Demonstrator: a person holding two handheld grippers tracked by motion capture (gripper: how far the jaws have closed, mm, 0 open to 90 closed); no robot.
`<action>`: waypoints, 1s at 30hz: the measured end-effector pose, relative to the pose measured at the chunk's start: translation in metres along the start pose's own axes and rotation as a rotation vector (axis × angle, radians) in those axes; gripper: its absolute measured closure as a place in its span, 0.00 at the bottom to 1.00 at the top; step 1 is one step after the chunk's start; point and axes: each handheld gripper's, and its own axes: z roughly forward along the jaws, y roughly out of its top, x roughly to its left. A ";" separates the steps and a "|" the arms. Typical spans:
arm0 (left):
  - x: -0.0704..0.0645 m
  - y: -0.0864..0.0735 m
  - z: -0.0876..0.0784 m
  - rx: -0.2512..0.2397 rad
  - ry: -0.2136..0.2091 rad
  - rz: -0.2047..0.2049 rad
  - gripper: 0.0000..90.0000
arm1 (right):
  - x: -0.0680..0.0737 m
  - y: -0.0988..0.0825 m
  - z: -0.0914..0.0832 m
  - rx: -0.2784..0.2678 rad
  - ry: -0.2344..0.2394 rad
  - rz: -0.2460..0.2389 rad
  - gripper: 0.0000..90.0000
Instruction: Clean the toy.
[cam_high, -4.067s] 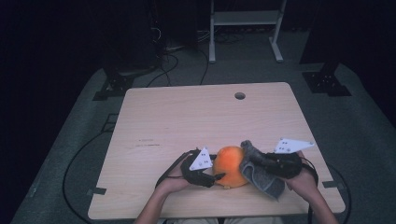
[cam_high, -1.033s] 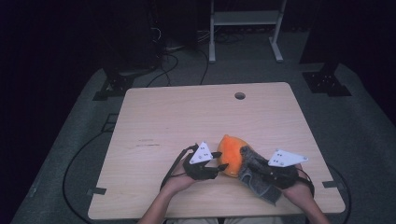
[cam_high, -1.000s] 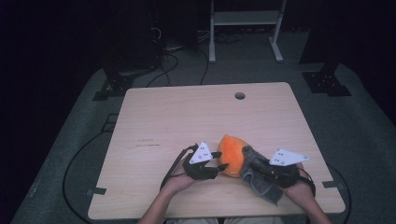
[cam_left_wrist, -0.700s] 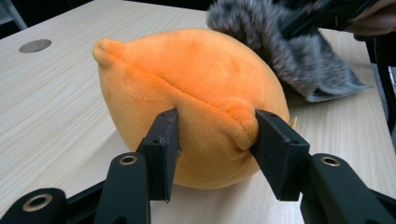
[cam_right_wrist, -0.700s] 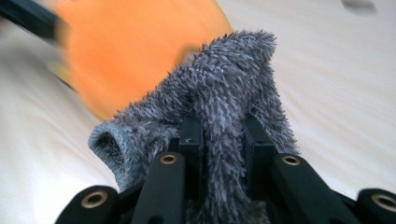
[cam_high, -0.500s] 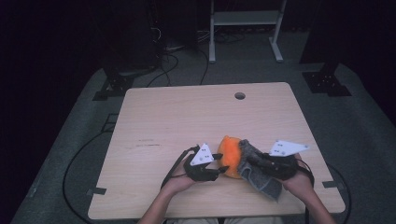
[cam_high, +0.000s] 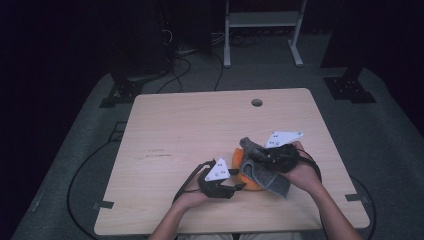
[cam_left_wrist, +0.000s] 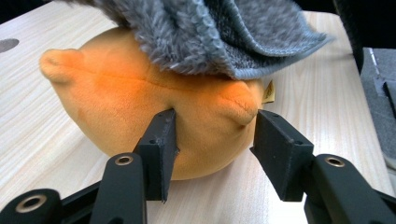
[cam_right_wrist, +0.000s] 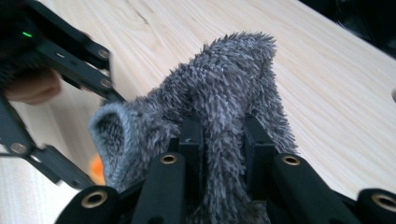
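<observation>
Orange plush toy, round w/ small nubs, sits on table btwn left gripper jaws, near pad touching. Grey fuzzy cloth draped over its top, one fold pinched up in right gripper.

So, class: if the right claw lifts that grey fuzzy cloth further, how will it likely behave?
Probably floppy: the grey fuzzy cloth bunches between the right claw jaws and its free edge droops over the orange plush toy. Likely light, since the soft toy isn't visibly squashed under it. Its shaggy pile suggests it won't slip easily.
</observation>
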 end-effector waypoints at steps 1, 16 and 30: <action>0.000 0.001 -0.001 -0.007 0.000 -0.005 0.50 | -0.002 -0.004 0.000 -0.005 0.005 0.019 0.81; -0.005 0.004 0.001 -0.004 0.031 0.026 0.48 | -0.003 -0.022 -0.004 -0.037 0.096 0.072 0.81; -0.004 0.018 -0.012 -0.052 0.011 0.040 0.46 | -0.005 -0.036 -0.012 -0.048 0.073 0.095 0.81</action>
